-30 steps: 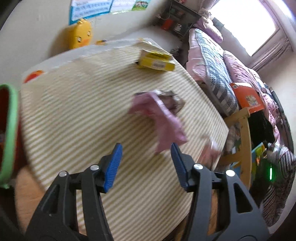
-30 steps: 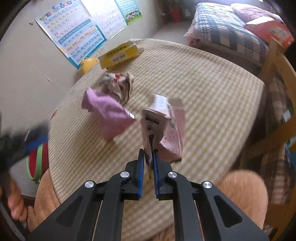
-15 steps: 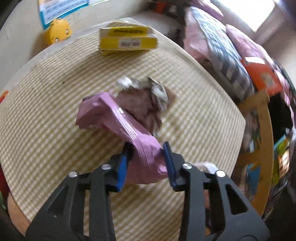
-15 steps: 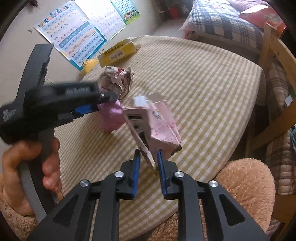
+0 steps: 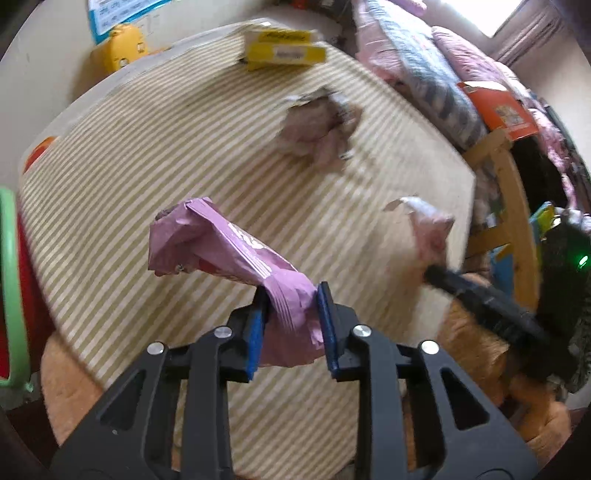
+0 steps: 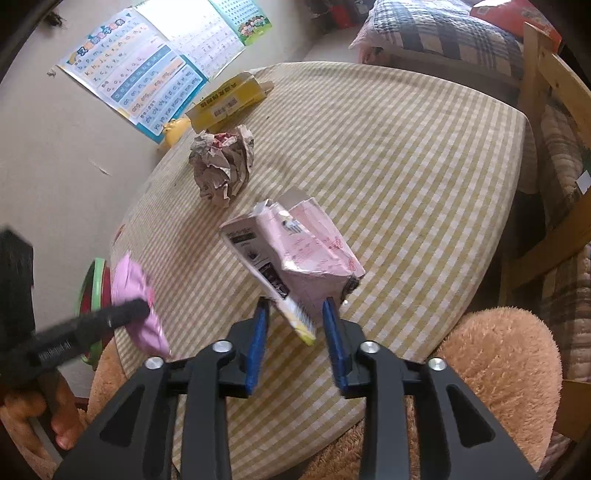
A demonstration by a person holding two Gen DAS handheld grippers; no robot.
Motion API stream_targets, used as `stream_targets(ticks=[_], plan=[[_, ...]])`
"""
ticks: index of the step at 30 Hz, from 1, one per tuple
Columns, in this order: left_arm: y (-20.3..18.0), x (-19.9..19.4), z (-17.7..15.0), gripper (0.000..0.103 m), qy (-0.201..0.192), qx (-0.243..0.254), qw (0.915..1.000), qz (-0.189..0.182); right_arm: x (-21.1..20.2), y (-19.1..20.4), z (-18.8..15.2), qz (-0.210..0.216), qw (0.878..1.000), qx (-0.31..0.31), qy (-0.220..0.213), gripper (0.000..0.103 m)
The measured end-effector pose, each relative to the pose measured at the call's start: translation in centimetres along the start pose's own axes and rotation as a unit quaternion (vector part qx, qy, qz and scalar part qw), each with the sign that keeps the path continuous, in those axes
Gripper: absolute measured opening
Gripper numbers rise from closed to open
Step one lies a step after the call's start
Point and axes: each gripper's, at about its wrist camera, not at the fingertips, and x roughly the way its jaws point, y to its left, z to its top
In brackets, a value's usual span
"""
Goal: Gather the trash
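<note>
My left gripper (image 5: 290, 300) is shut on a purple snack wrapper (image 5: 221, 251) and holds it above the checked table (image 5: 147, 155); the wrapper also shows in the right wrist view (image 6: 136, 306). My right gripper (image 6: 295, 314) has its jaws parted around the end of a crushed pink carton (image 6: 295, 254), which rests on the table (image 6: 406, 166); the carton also shows in the left wrist view (image 5: 428, 229). A crumpled brown paper ball (image 6: 221, 166) lies further back, also in the left wrist view (image 5: 317, 129). A yellow box (image 6: 229, 99) lies at the far edge.
A red bin with a green rim (image 5: 11, 280) stands at the table's left, also in the right wrist view (image 6: 92, 288). A wooden chair (image 6: 546, 122) and a bed (image 6: 443, 29) are to the right. A yellow duck toy (image 5: 122, 51) sits behind the table.
My left gripper closed on the purple wrapper and lifted it left toward the bin. My right gripper's jaws have widened around the pink carton.
</note>
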Motion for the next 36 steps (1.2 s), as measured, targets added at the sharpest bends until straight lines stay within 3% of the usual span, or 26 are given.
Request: stream_targets(ticks=[2,8,11,13,15,20,21,25,36], plan=[[1.0,0.5,-0.6,0.03,0.008,-0.015,0.9998,0.011,-0.1,-0.2,0.1,0.0,1.0,0.005,-0.002,0.041],[1.8,0.5,-0.8,0.051,0.01,-0.048,0.9987,-0.01,-1.1,0.0,0.3,0.003,1.0,0.004,-0.022,0.054],[1.8,0.6,-1.1,0.054,0.012,-0.053,0.9984,-0.017,-1.3,0.0,0.7,0.0,1.0,0.002,-0.028,0.06],[1.9,1.0,-1.4,0.054,0.02,-0.055,0.9981,-0.016,-0.7,0.2,1.2,-0.01,1.0,-0.01,-0.017,0.076],[1.9,1.4,-1.6,0.054,0.024,-0.056,0.998,-0.016,0.8,0.9,1.7,-0.026,0.999,-0.041,0.025,0.076],[2.1,1.4,-1.7,0.053,0.022,-0.054,0.9982,-0.016,1.9,1.8,2.2,-0.025,0.998,-0.056,0.026,0.076],[2.1,1.4,-1.8,0.053,0.022,-0.053,0.9982,-0.015,2.2,1.9,2.3,-0.021,0.998,-0.056,0.03,0.076],[2.3,1.6,-2.1,0.048,0.027,-0.054,0.9981,-0.013,3.1,2.8,1.9,-0.015,0.996,-0.069,0.047,0.055],[2.2,0.8,-1.7,0.038,0.008,-0.051,0.9986,-0.01,1.7,1.8,1.1,-0.007,0.999,-0.036,0.027,0.033]])
